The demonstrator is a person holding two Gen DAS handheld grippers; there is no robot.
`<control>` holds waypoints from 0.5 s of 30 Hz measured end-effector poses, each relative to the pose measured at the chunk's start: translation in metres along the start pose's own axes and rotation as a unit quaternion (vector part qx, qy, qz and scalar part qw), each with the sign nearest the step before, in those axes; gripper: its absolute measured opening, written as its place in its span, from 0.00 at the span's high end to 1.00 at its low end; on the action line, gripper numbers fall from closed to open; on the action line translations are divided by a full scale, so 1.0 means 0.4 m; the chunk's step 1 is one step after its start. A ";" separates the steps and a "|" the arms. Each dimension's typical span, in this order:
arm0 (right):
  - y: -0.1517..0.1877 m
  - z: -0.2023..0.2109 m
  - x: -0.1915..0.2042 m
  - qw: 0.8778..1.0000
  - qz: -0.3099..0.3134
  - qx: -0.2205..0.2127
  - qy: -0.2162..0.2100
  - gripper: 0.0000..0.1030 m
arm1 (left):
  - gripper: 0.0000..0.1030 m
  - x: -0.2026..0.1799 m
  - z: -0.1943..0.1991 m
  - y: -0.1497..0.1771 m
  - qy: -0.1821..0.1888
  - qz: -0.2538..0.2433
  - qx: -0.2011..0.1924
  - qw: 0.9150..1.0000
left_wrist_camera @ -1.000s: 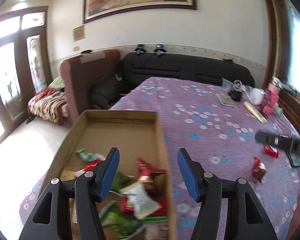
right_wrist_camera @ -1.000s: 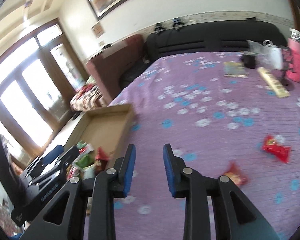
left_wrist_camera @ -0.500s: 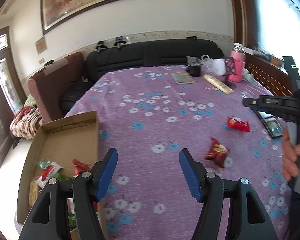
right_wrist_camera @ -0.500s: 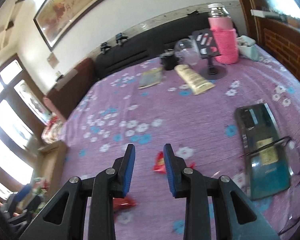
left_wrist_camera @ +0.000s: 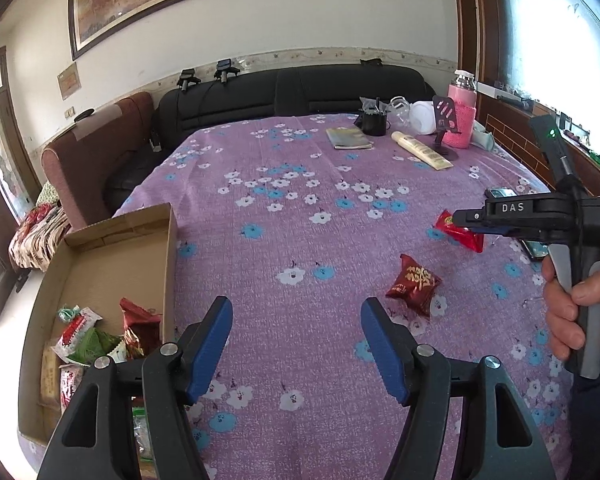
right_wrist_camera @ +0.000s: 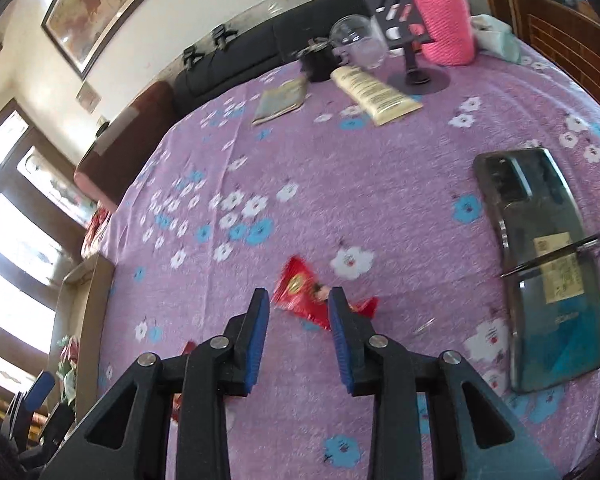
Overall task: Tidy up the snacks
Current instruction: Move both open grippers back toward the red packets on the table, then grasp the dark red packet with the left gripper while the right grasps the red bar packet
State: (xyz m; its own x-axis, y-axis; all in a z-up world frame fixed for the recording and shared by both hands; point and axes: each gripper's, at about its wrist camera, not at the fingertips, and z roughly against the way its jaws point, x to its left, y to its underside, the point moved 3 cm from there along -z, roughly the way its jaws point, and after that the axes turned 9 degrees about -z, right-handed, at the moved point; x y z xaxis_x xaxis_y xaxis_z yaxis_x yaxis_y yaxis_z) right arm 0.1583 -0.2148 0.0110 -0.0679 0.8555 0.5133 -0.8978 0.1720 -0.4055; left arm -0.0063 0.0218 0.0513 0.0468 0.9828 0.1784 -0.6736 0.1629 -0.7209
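Note:
A cardboard box (left_wrist_camera: 100,268) at the bed's left edge holds several snack packets (left_wrist_camera: 100,336). A dark red snack packet (left_wrist_camera: 414,290) lies on the purple floral bedspread, just right of my open, empty left gripper (left_wrist_camera: 296,320). A bright red packet (right_wrist_camera: 300,292) lies flat further right; it also shows in the left wrist view (left_wrist_camera: 460,234). My right gripper (right_wrist_camera: 298,302) is open and hovers just above this packet, with its jaws on either side of it. The right gripper also shows in the left wrist view (left_wrist_camera: 460,218), held by a hand.
A phone (right_wrist_camera: 548,264) and glasses lie right of the red packet. At the far end stand a pink bottle (right_wrist_camera: 444,20), a phone stand (right_wrist_camera: 412,64), a cream tube (right_wrist_camera: 376,92), a booklet (right_wrist_camera: 282,100) and a black cup (right_wrist_camera: 318,62). A sofa (left_wrist_camera: 100,160) lies beyond.
My left gripper swung right from over the box to over the bedspread. My right gripper moved right and down toward the bright red packet and opened wider.

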 end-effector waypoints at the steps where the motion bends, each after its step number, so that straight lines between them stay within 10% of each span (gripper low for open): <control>1: 0.010 -0.001 0.014 1.000 0.010 0.017 -0.014 0.67 | 0.32 -0.001 -0.003 0.000 0.002 -0.001 0.002 1.000; 15: -0.036 0.062 -0.046 0.998 -0.041 -0.037 -0.014 0.67 | 0.18 -0.167 -0.118 -0.090 0.133 -0.111 0.046 0.984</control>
State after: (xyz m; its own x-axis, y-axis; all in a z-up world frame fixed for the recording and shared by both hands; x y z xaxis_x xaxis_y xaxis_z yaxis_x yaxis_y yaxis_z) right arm 0.1618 -0.2451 0.0260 -0.0086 0.8233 0.5676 -0.8662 0.2775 -0.4156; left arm 0.0496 -0.0457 0.0335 0.3837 0.9137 0.1336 -0.6885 0.3795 -0.6180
